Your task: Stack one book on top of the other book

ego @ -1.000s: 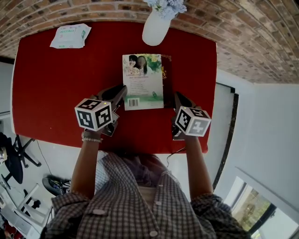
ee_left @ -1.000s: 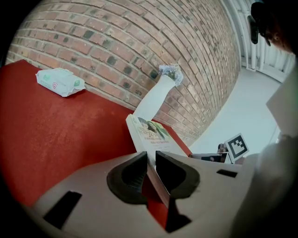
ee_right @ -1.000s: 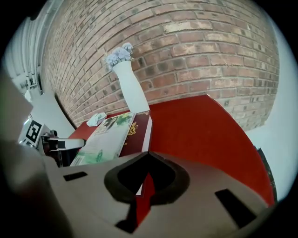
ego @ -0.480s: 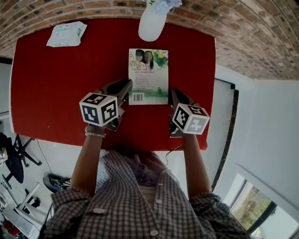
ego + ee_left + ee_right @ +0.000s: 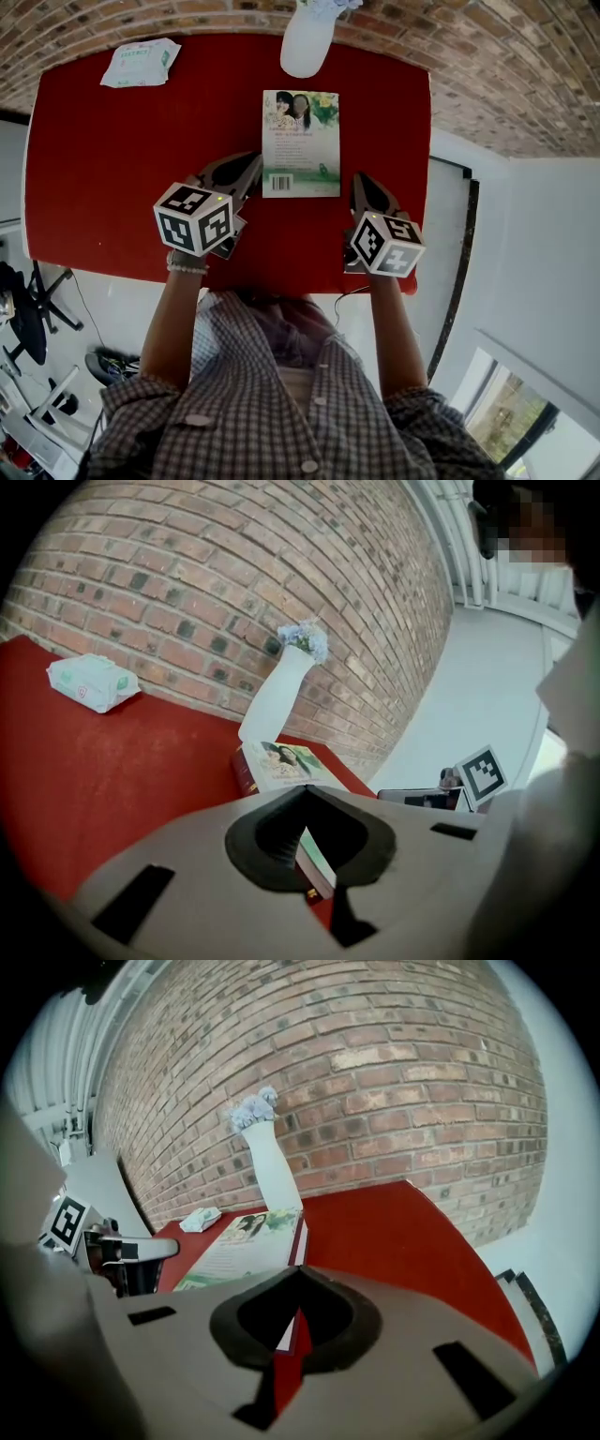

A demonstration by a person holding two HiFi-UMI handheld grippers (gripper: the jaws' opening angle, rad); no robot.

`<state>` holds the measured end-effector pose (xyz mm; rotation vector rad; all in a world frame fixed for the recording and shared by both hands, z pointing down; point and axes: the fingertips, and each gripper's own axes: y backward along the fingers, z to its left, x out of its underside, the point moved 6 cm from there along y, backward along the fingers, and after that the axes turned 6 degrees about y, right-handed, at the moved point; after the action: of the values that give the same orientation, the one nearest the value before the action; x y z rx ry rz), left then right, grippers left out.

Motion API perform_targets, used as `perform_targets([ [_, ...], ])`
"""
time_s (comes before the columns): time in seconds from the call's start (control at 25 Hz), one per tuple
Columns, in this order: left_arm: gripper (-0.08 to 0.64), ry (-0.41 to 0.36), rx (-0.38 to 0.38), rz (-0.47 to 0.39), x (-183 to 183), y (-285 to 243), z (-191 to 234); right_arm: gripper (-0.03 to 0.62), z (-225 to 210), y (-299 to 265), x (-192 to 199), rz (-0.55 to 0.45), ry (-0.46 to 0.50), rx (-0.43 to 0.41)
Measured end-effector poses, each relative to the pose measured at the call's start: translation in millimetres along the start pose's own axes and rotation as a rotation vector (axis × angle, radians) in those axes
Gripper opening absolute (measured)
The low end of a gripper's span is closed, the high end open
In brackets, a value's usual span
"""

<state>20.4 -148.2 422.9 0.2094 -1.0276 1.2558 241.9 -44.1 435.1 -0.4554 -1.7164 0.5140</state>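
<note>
On the desk (image 5: 94,169) before me, the top book (image 5: 301,142) lies flat on the lower book (image 5: 246,772), the pair set past the desk's middle. Right behind them, at the far edge, stands a vase (image 5: 307,42), and a brick wall (image 5: 469,56) runs behind the desk. A tissue pack (image 5: 141,64) lies in the far left corner, well apart from the books. My left tool (image 5: 248,169) is just beside the pair's near left corner, its jaws having just closed with nothing between them. My right tool (image 5: 361,183) is just off the near right corner, jaws together.
</note>
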Motion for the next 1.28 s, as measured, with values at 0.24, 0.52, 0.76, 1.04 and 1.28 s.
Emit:
perform_targets([
  [0.24, 0.008, -0.043, 0.035, -0.046, -3, 30, -21, 0.006, 23, 34, -5, -0.054, 0.059, -0.041],
  [0.52, 0.008, 0.026, 0.046, -0.160, -8, 77, -48, 0.006, 35, 76, -13, -0.127, -0.012, -0.129],
  [0.76, 0.008, -0.023, 0.104, -0.191, -13, 105, -90, 0.006, 38, 106, -27, -0.218, -0.038, -0.150],
  [1.04, 0.008, -0.076, 0.103, -0.237, -22, 134, -116, 0.006, 52, 147, -55, -0.307, -0.016, -0.195],
  [1.28, 0.008, -0.099, 0.097, -0.300, -35, 158, -131, 0.006, 66, 173, -83, -0.395, 0.036, -0.240],
])
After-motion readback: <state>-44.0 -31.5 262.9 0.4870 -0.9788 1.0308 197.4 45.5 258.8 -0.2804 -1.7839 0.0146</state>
